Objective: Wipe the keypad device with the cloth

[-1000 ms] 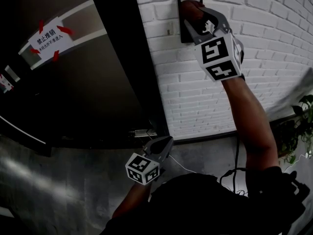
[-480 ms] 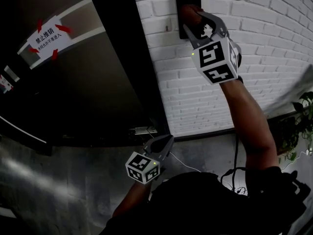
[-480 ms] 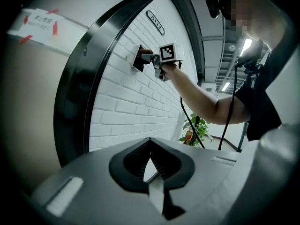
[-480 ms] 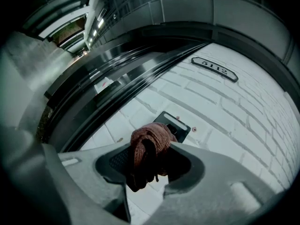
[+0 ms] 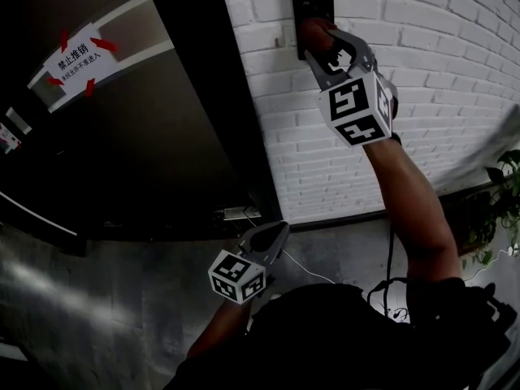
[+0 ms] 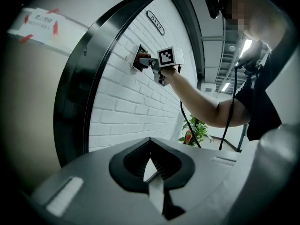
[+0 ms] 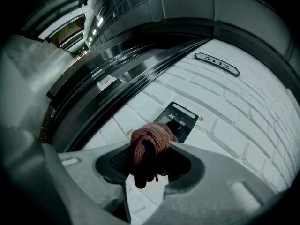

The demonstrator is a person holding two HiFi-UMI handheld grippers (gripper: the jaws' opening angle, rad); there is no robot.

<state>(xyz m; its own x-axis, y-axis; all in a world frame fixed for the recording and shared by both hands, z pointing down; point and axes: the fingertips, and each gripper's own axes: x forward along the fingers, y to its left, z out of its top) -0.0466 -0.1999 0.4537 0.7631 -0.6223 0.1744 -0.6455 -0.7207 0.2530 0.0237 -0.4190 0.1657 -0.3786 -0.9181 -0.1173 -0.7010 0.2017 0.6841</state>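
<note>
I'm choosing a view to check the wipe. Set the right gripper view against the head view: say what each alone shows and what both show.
Only the right gripper view: the number plate high on the white brick wall, and ceiling lights. Only the head view: the left gripper held low, the person's raised forearm and a plant. Both: the keypad device, the brick wall, and the right gripper shut on the reddish cloth at the device's lower end.

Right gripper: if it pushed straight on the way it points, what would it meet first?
Probably the lower edge of the keypad device on the brick wall. The cloth held by the right gripper overlaps it and may already touch it, but depth is unclear.
</note>
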